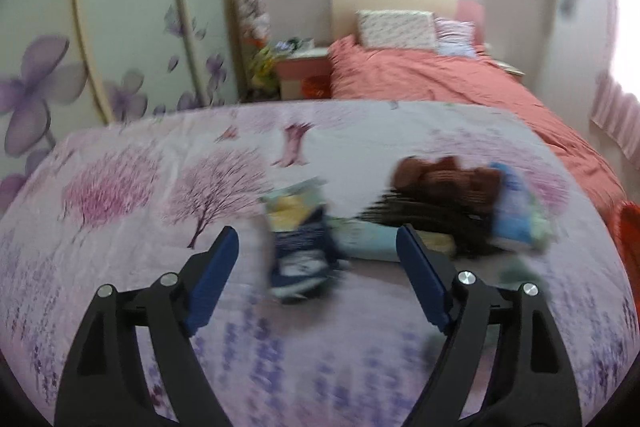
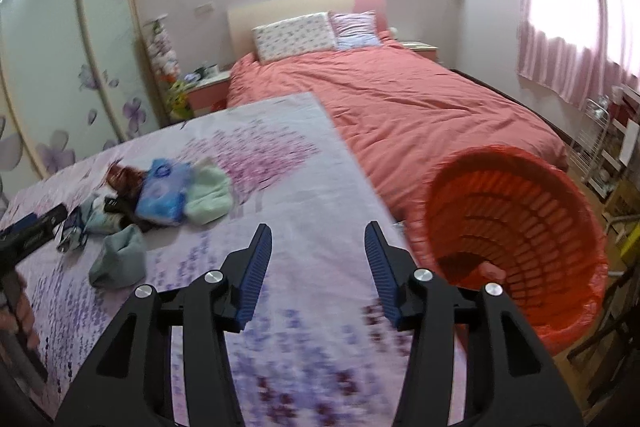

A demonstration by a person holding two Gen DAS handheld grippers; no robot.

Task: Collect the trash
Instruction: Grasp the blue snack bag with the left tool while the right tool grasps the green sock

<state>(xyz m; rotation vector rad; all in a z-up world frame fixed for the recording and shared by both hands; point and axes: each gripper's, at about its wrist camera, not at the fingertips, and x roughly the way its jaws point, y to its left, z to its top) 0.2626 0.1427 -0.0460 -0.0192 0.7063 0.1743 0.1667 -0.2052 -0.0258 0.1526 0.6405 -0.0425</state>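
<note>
Both grippers hold nothing, jaws apart. The left gripper [image 1: 318, 251] hovers over the floral cloth [image 1: 132, 195], near a blurred pile of wrappers [image 1: 300, 239]. The right gripper [image 2: 318, 247] is beside the red basket [image 2: 560, 227] — well apart from the pile.

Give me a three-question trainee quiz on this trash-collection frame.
1. True or false: both sets of jaws, left gripper and right gripper, are open and hold nothing.
2. Where is the red-lined orange basket relative to the flower-print table? A) on it B) off its right edge C) behind the pillows
3. Fill in: the blue packet lies between the brown item and the ____ cloth.

Key: 1 true; 2 B; 3 mint-green.
</note>
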